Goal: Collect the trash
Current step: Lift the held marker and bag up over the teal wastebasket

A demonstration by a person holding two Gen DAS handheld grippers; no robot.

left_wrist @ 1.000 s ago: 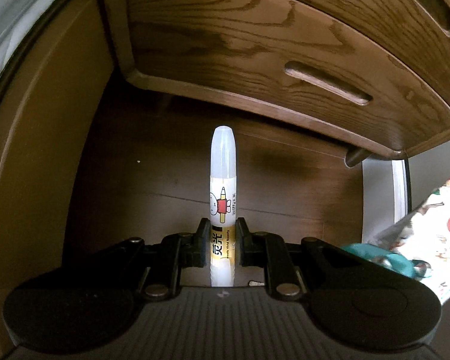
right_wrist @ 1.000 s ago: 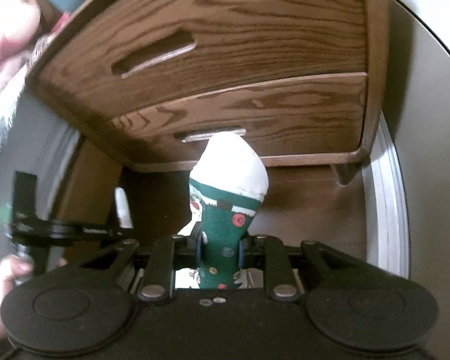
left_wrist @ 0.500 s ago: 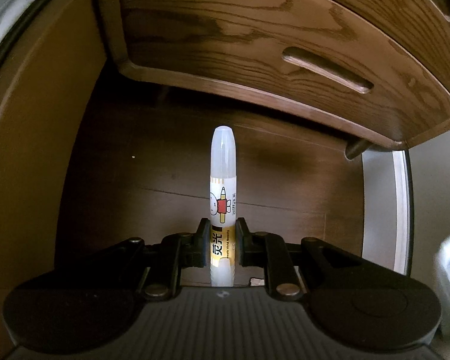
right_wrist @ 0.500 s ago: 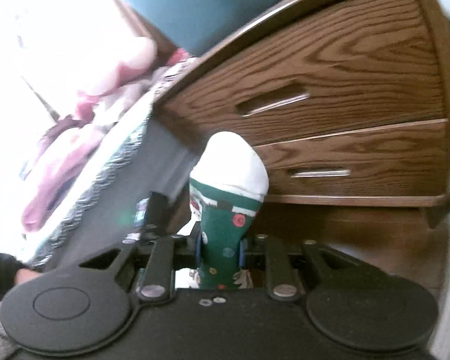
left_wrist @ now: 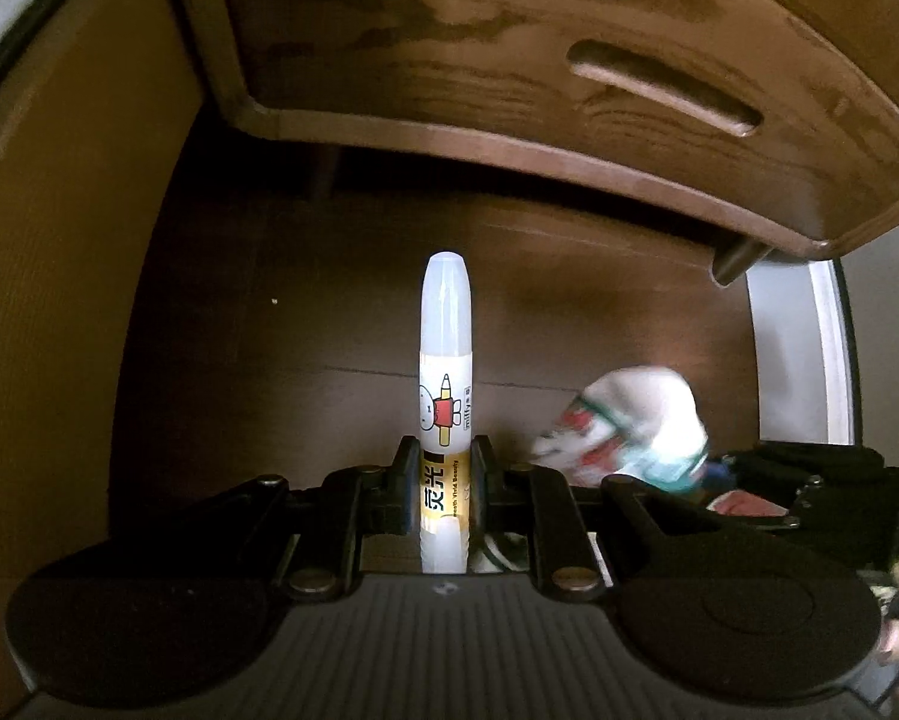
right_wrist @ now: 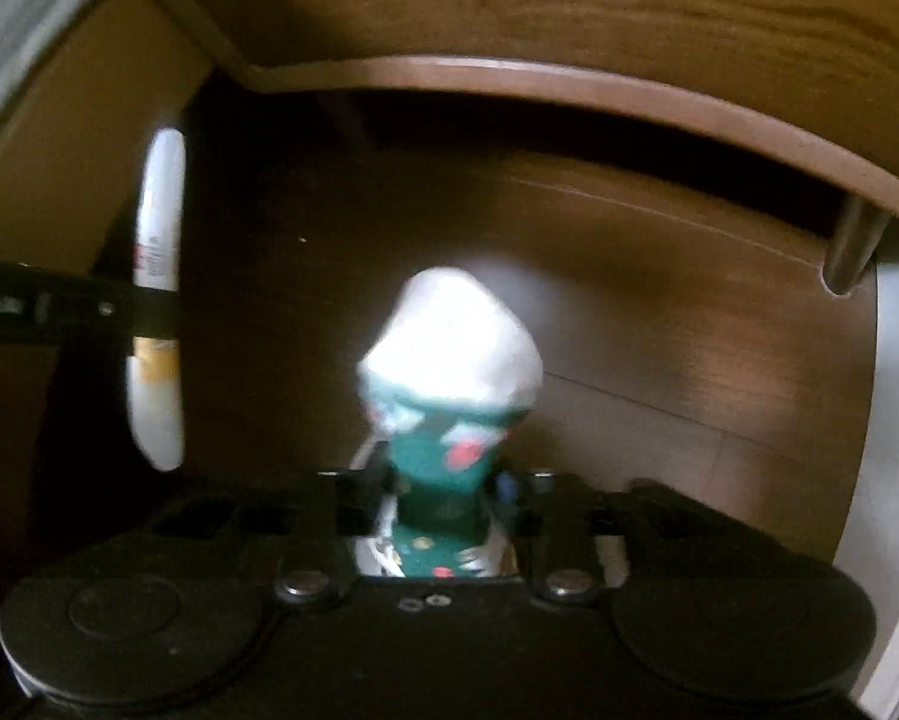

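In the left wrist view, the left gripper [left_wrist: 445,483] sits at the lower centre of the frame, its jaws pinching a white glue pen [left_wrist: 445,354] that stands upright between them, its translucent cap pointing up at the middle of the frame and a cartoon label just above the fingers. Above it, across the top of the frame, hangs the wooden drawer unit [left_wrist: 509,60] with a slot handle [left_wrist: 665,87] at upper right; behind is a dark wood floor [left_wrist: 299,312]. At lower right, a blurred green-and-white sock [left_wrist: 629,426] shows beside the pen. In the right wrist view, the right gripper [right_wrist: 440,495] at lower centre clamps that sock, its white toe up at centre frame; the glue pen appears blurred at the left edge.
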